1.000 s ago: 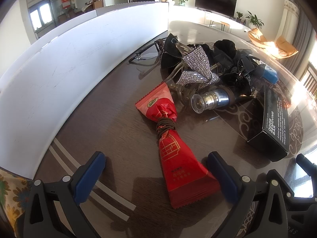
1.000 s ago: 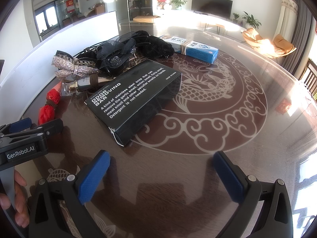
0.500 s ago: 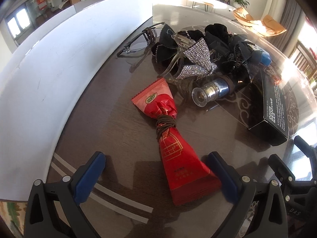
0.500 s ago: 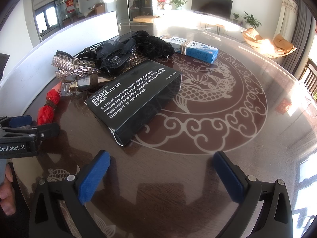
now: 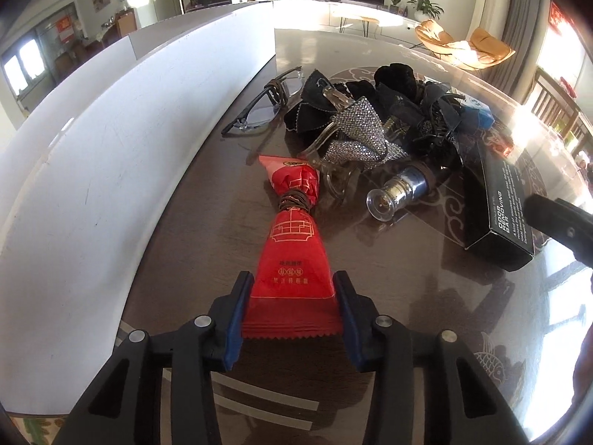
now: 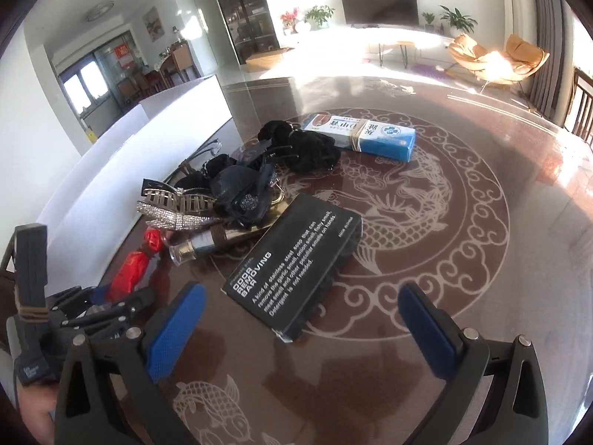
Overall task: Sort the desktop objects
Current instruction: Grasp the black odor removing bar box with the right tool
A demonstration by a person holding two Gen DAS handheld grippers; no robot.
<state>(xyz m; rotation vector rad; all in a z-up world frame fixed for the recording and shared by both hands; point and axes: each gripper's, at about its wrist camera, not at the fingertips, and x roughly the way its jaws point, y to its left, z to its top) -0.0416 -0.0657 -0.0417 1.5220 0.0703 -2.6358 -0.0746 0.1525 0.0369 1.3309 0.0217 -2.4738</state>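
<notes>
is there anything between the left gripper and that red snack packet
No, nothing visible. The red snack packet already lies between the left gripper's blue pads, which are closing on its near end. The clear hair claw and small bottle sit beyond its far end, out of the way.

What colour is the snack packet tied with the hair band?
Red with gold print, clearest in the left wrist view.

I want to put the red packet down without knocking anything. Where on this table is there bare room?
Bare table lies right of the black box and below the blue carton. A narrower strip runs between the white board and the red packet. The hair-clip heap is crowded.
</notes>
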